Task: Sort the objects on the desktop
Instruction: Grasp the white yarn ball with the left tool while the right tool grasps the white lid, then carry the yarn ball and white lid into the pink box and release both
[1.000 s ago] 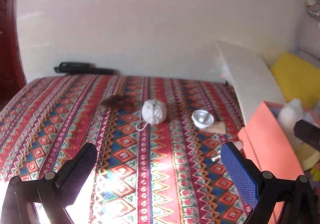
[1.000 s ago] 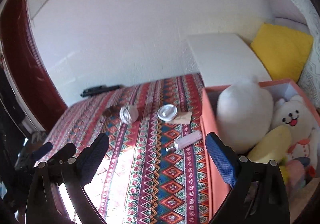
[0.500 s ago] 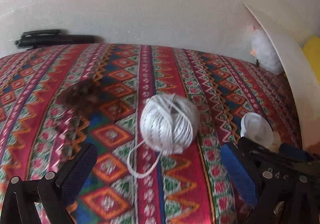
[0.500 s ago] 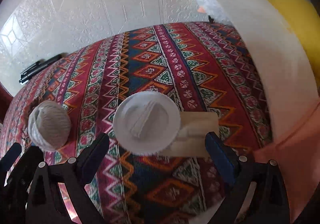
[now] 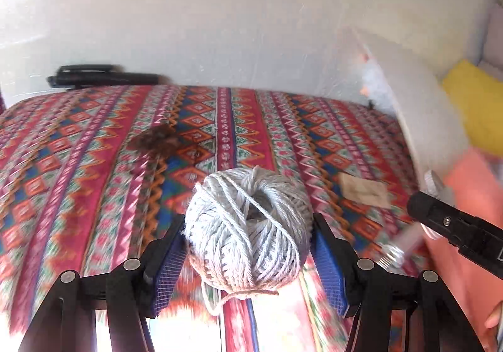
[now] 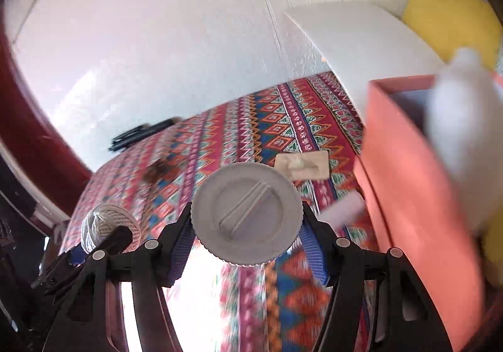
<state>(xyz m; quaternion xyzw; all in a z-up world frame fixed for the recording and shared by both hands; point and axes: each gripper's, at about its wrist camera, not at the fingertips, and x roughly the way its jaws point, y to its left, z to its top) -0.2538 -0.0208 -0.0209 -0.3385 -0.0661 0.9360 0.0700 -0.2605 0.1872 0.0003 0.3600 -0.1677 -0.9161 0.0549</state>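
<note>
Gripping a grey ball of twine (image 5: 248, 232), the left gripper (image 5: 248, 245); the right gripper (image 6: 246, 223), jaws around a round white ribbed plastic lid (image 6: 246, 213).

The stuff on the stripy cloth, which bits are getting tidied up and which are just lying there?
Being sorted:
ball of string, in the left gripper
round white lid, in the right gripper
orange box

Just lying there:
tan card
brown tuft
black pen

— What do you see behind the patterned tablecloth (image 5: 239, 131)?
— A white textured wall (image 5: 220, 21) right behind it, a yellow cushion (image 6: 452, 18) to its right, dark red wood trim (image 6: 28, 119) at its left, and sunlight on its near edge.
</note>
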